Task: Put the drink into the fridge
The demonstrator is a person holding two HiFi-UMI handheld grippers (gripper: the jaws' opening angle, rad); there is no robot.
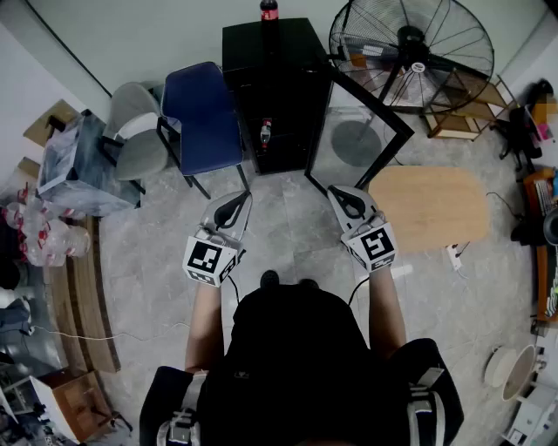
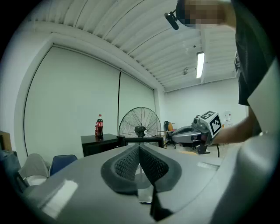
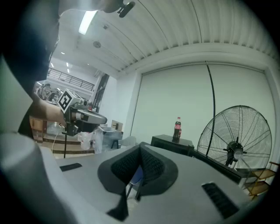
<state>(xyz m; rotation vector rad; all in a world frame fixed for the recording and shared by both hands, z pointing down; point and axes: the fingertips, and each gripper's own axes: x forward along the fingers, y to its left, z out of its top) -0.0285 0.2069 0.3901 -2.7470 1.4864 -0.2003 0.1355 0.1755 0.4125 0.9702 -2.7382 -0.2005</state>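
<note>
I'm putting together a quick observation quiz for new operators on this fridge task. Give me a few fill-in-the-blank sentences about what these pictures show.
1. The cola bottle stands on ____ of the black fridge.
2. The fridge's glass door is swung ____.
3. The left gripper and the right gripper hold nothing, and the jaws of both are ____.
4. The chair nearest the fridge is ____ in colour.

Missing words: top; open; shut; blue

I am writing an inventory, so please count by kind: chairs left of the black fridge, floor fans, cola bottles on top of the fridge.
Chairs: 2, blue chair and grey chair
Floor fan: 1
Cola bottle: 1
Total: 4
</note>
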